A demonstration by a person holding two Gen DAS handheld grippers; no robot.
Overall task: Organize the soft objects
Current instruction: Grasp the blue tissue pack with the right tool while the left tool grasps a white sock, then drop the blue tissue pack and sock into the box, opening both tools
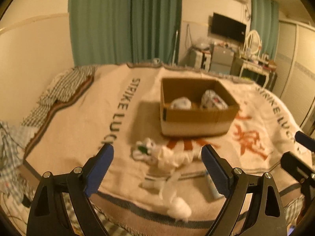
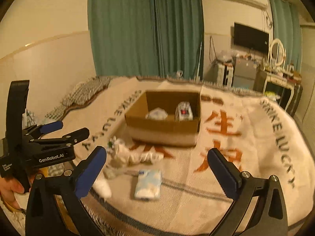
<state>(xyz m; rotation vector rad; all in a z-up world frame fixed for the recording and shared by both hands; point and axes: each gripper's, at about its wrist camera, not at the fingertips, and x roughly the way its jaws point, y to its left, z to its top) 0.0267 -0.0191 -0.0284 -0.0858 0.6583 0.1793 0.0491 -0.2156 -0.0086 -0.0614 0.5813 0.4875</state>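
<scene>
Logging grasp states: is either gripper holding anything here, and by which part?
Nothing is held. The left gripper and right gripper are both open above the bed.

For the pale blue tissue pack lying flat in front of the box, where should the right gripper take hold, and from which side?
Grip the tissue pack across its two long edges near the middle, coming down from above. It lies flat on the blanket, apart from the white cloth, its short width probably fitting the open right gripper.
</scene>
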